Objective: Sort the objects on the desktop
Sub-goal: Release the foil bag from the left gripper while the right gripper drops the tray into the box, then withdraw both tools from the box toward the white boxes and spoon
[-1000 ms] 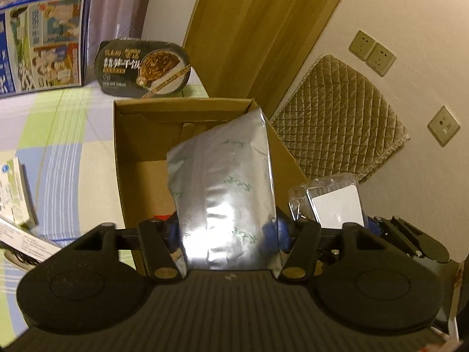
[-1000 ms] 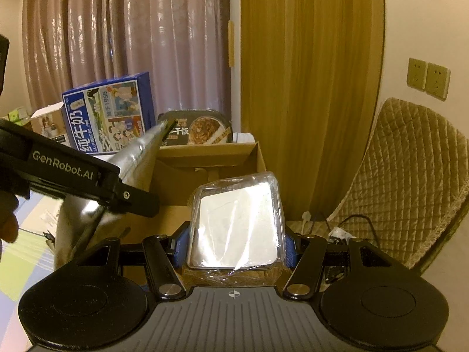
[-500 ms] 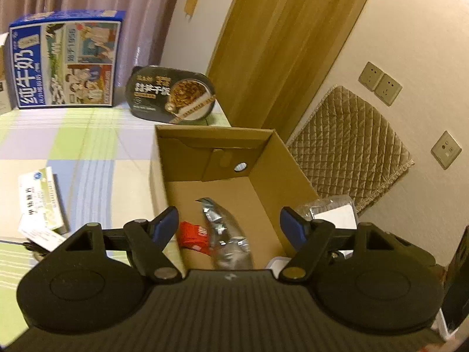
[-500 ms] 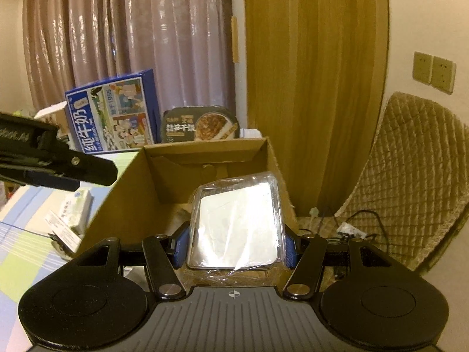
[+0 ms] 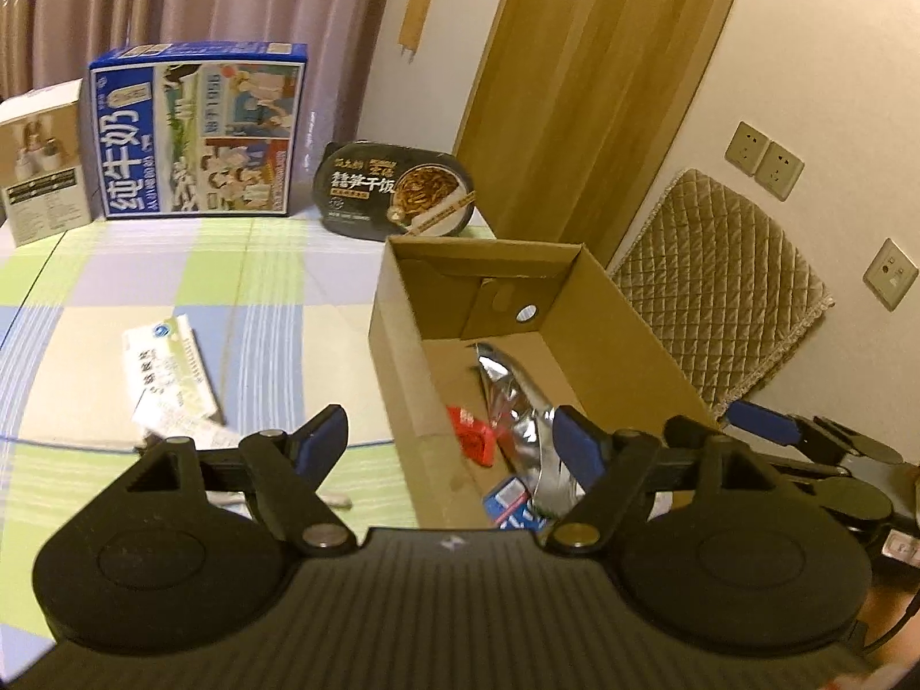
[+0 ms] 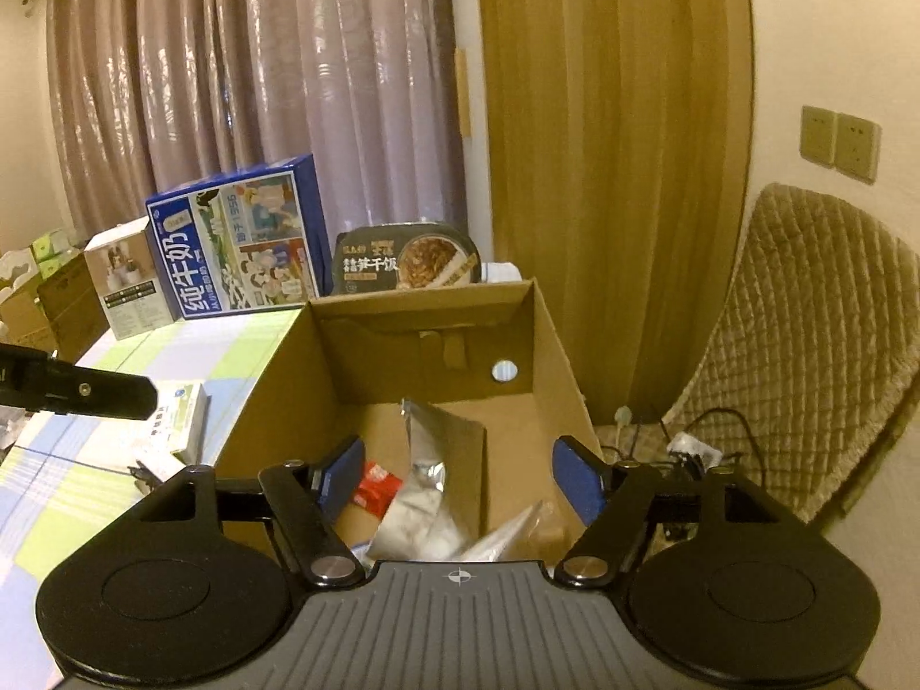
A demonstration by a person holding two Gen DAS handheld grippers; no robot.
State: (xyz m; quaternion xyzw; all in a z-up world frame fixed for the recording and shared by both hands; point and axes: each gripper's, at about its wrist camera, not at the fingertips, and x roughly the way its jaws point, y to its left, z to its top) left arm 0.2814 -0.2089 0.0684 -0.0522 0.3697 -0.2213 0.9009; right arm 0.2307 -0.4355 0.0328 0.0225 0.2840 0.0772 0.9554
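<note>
Over cardboard box (image 6: 552,345): right gripper (image 6: 454,474) tilted down, fingers opening, empty (left gripper (image 5: 451,437) likewise).

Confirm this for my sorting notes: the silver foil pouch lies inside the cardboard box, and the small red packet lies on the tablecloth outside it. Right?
Not quite. The red packet lies inside the cardboard box too, beside the silver foil pouch, as the left wrist view shows.
</note>
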